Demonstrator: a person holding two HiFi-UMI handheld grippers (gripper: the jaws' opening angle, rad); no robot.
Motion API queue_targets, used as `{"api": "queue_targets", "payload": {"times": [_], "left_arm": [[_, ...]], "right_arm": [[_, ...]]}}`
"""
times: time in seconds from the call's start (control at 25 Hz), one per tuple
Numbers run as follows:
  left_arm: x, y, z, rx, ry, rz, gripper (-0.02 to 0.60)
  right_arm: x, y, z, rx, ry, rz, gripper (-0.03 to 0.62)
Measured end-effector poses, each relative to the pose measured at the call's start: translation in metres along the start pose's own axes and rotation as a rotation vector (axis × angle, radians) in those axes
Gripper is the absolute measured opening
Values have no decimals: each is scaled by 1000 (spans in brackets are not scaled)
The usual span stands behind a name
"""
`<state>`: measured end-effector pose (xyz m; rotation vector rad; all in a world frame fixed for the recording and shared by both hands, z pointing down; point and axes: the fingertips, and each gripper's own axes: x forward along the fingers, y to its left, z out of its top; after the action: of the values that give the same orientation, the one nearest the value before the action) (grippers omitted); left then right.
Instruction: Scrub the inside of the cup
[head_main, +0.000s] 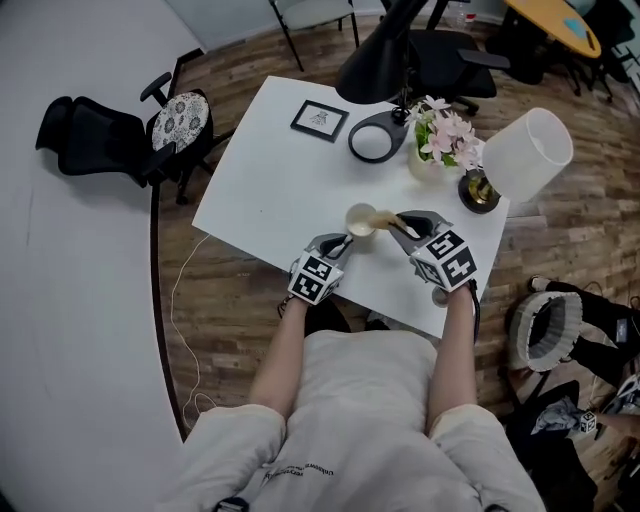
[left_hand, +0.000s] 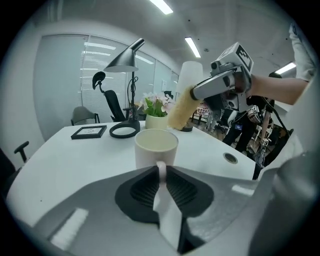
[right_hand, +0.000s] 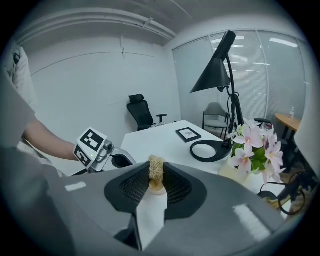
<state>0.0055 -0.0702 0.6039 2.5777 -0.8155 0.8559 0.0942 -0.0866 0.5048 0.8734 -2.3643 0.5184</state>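
Observation:
A cream cup (head_main: 360, 222) (left_hand: 156, 148) stands upright on the white table (head_main: 290, 200), its handle pinched between the jaws of my left gripper (head_main: 338, 243) (left_hand: 161, 172). My right gripper (head_main: 402, 226) (right_hand: 155, 178) is shut on a straw-coloured loofah scrubber (right_hand: 156, 170) (left_hand: 181, 107) (head_main: 385, 219). The scrubber hangs just above and right of the cup's rim, tilted down toward the mouth, outside the cup. The cup's inside looks pale and empty.
At the back of the table stand a black desk lamp (head_main: 378, 60) with a ring base (head_main: 372, 140), a small framed picture (head_main: 319, 120), a pot of pink flowers (head_main: 440, 140) and a white lampshade (head_main: 525, 155). A cable hole (left_hand: 230, 158) lies near the right edge. Office chairs stand around.

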Motion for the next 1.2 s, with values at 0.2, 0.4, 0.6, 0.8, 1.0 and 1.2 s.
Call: {"api": "queue_targets", "payload": {"times": [0.2, 0.4, 0.6, 0.8, 1.0, 1.2], "left_arm": [[4, -29, 3, 19, -10, -25, 46], [4, -68, -2, 21, -12, -111, 46], [9, -89, 0, 38, -29, -171, 45], [11, -92, -3, 34, -31, -173, 46], [11, -87, -2, 86, -29, -107, 46], [11, -78, -1, 83, -33, -39, 45]], "right_arm": [[9, 9, -5, -34, 22, 66, 103], [12, 25, -28, -140, 197, 107, 101], [23, 29, -63, -239, 371, 136, 101], [37, 39, -83, -252, 427, 168, 101], [40, 39, -89, -274, 462, 173, 98], [39, 41, -86, -270, 455, 190, 98]]}}
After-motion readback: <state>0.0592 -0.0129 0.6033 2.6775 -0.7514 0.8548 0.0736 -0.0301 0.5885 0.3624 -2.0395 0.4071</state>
